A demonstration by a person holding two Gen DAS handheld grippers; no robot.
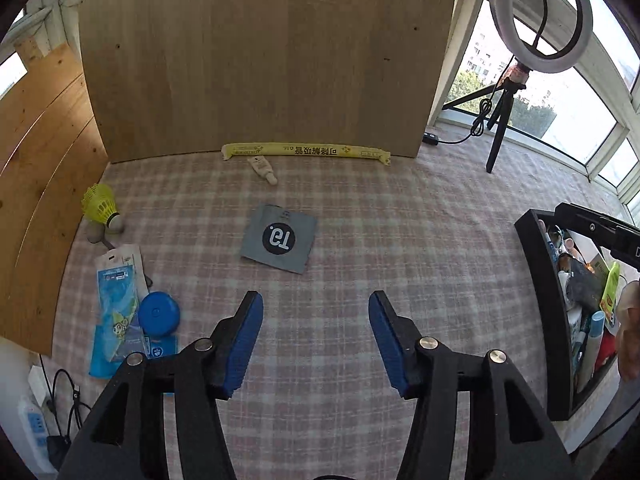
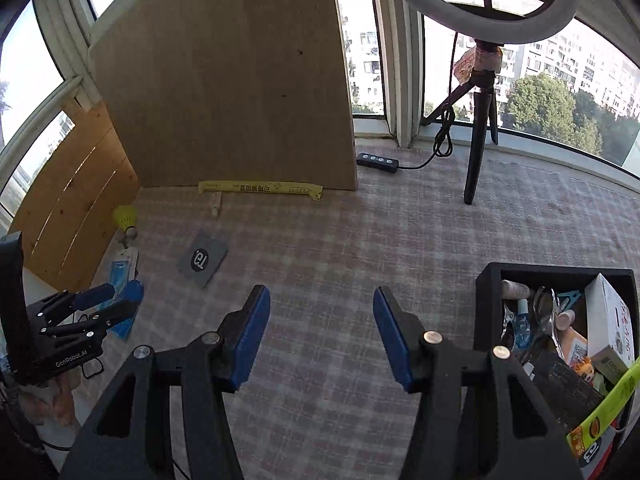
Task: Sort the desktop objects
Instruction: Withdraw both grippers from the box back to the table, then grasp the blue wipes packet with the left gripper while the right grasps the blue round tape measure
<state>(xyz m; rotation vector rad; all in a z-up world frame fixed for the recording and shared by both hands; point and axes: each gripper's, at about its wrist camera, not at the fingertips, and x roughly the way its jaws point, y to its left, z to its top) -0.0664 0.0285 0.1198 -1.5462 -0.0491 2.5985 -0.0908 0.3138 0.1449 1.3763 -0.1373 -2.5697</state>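
Note:
My left gripper (image 1: pixel 316 298) is open and holds nothing above the checked cloth (image 1: pixel 400 220). Ahead of it lies a grey packet (image 1: pixel 280 239) with a black round logo. To its left are a blue round case (image 1: pixel 159 314) and blue-white packets (image 1: pixel 118 292), with a yellow shuttlecock (image 1: pixel 101 204) beyond them. A long yellow packet (image 1: pixel 306 151) and a small beige piece (image 1: pixel 263 170) lie by the wooden board. My right gripper (image 2: pixel 320 292) is open and empty, left of the black bin (image 2: pixel 486 304). The left gripper (image 2: pixel 116 300) shows over the blue packets (image 2: pixel 120 272).
The black bin (image 1: pixel 538 280) at the right is full of bottles, boxes and packets. A wooden board (image 1: pixel 260 60) stands upright at the back, with wood panels (image 1: pixel 40 160) on the left. A ring light tripod (image 2: pixel 480 140) and its cable remote (image 2: pixel 377 161) stand at the back right. A power strip (image 1: pixel 34 428) lies off the left edge.

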